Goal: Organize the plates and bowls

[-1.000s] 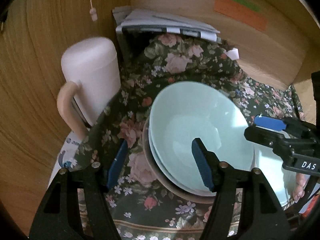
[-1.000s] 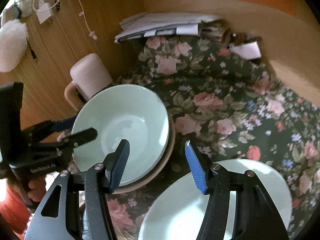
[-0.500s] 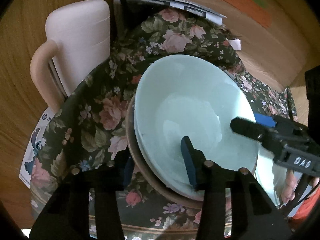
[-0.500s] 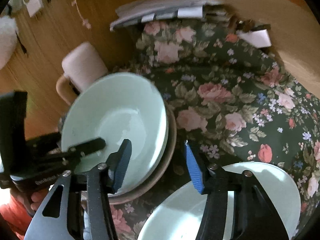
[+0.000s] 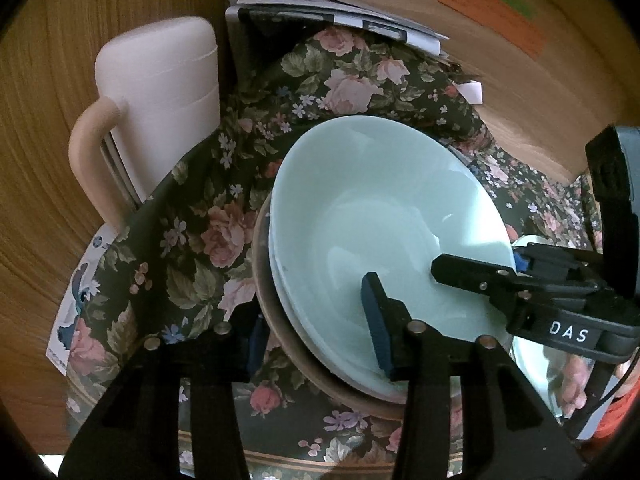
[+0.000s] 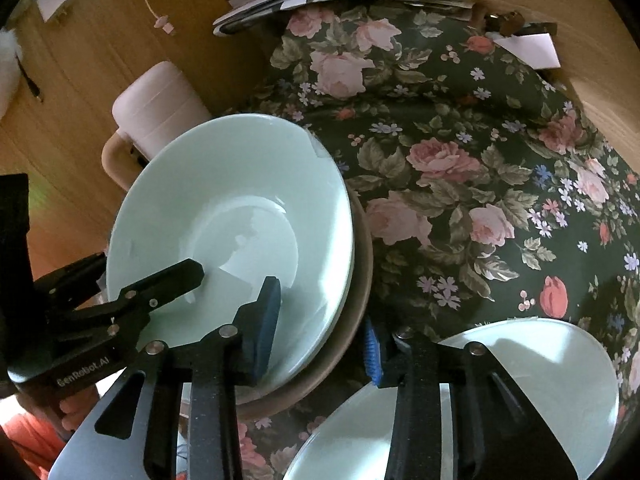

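Observation:
Pale green bowls [image 5: 384, 216] sit nested in a brown bowl [image 5: 280, 332] on the floral cloth. My left gripper [image 5: 316, 336] grips this stack's near-left rim, one pad inside the top bowl, the other outside the brown one. In the right wrist view the same green bowls [image 6: 224, 208] lie left of centre. My right gripper [image 6: 318, 340] straddles their right rim; its jaws are closing, with the inner pad low in the top bowl and the outer pad beside the brown bowl [image 6: 360, 264]. A pale plate [image 6: 520, 380] lies under the right gripper's outer finger.
A pink lidded jug [image 5: 160, 100] stands left of the stack against the wooden wall. A pile of papers [image 5: 328, 12] rests at the back. The floral cloth [image 6: 460, 160] spreads to the right. A hand [image 5: 576, 384] holds the right gripper.
The left jaws narrowed from wide apart onto the stack's rim. The right gripper sank and shifted left, so its inner finger now sits inside the top bowl, and its jaws narrowed.

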Available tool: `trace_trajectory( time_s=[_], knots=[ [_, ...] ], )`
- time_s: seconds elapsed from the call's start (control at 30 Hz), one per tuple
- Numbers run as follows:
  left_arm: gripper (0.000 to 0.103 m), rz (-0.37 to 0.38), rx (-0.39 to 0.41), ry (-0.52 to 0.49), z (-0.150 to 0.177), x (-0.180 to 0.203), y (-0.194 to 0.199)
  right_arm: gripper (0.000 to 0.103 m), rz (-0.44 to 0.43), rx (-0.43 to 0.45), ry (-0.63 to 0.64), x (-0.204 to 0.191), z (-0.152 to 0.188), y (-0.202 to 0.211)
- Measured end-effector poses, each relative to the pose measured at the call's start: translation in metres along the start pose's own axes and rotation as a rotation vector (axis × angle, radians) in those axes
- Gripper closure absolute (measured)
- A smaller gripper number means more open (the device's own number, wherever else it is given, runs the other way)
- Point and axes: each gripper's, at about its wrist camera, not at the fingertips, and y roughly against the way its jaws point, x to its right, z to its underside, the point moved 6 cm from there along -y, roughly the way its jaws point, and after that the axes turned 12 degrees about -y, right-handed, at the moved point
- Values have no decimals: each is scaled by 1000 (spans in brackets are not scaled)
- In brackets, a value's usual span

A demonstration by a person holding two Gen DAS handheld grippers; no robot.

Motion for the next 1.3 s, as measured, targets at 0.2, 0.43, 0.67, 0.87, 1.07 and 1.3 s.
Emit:
trace_trajectory(
  time_s=[0.2, 0.43, 0.67, 0.87, 1.07, 1.3],
  knots=[
    [59, -6, -7, -1, -2, 1, 1, 69, 10, 16, -15, -1, 0, 3],
    [59, 17, -1, 8, -6, 7, 8, 69, 12, 59, -23, -2, 3, 24],
    [59, 25, 38, 2, -17, 20, 23, 70, 10, 105, -33, 1, 3, 54],
    [59, 48, 60, -13, -26, 37, 31, 71, 23, 149, -48, 10, 0, 75],
    [59, 71, 76, -45, -32, 58, 35, 72, 47, 182, -61, 24, 3, 97],
    [59, 106, 83, -90, -34, 88, 39, 72, 69, 218, -97, 45, 11, 120]
  ],
)
